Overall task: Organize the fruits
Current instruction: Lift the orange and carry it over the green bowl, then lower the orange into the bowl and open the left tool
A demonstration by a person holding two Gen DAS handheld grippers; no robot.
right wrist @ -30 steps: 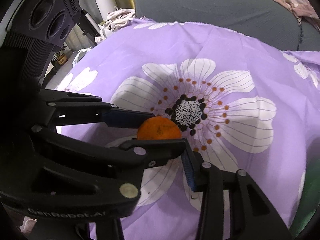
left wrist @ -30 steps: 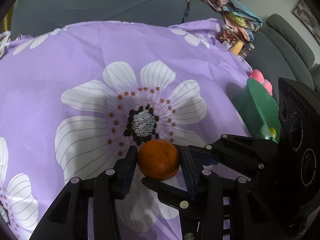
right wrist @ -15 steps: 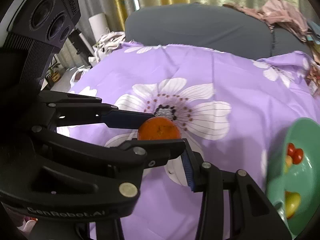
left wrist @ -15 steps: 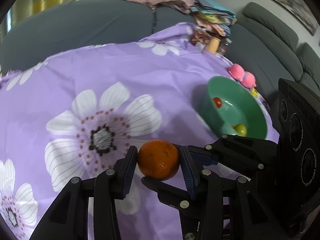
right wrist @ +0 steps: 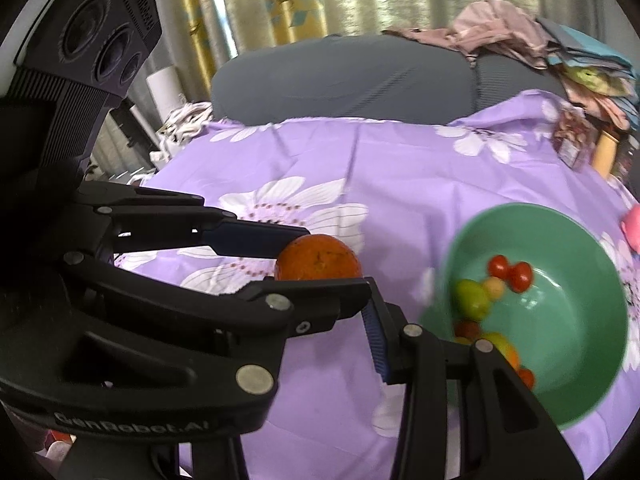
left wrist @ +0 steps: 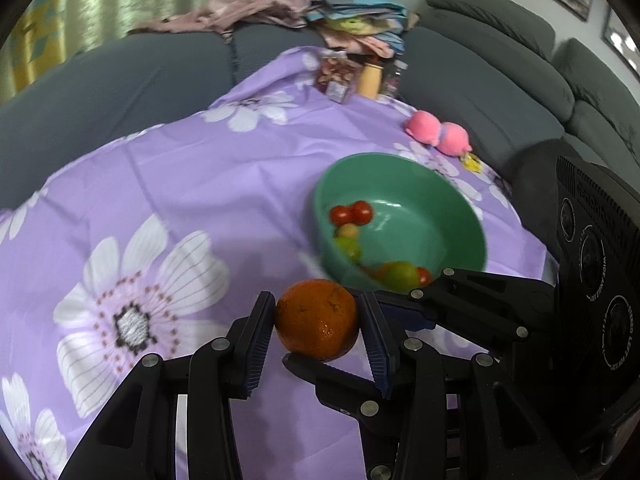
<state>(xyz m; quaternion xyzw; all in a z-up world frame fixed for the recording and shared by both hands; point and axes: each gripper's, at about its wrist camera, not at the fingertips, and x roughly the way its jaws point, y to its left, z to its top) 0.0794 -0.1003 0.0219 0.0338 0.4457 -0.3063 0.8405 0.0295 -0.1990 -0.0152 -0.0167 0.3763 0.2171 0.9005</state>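
An orange [left wrist: 317, 320] is held by both grippers at once, above the purple flowered cloth [left wrist: 168, 184]. My left gripper [left wrist: 318, 334] is shut on its left and right sides. My right gripper [right wrist: 328, 276] crosses in from the right and is shut on the same orange [right wrist: 318, 262]; only its upper surface shows there. A green bowl [left wrist: 436, 196] with cherry tomatoes and green and yellow fruits stands just beyond and to the right of the orange. In the right wrist view the bowl [right wrist: 592, 248] is at the right.
A pink plush toy [left wrist: 438, 134] lies beyond the bowl near the cloth's far edge. A jar, a yellow bottle [left wrist: 370, 80] and piled clothes [left wrist: 280, 0] are at the far end. Grey sofa [left wrist: 480, 92] surrounds the table.
Both grippers have carried the orange up and to the right, from over the big flower toward the green bowl. The bowl now shows fully in both views.
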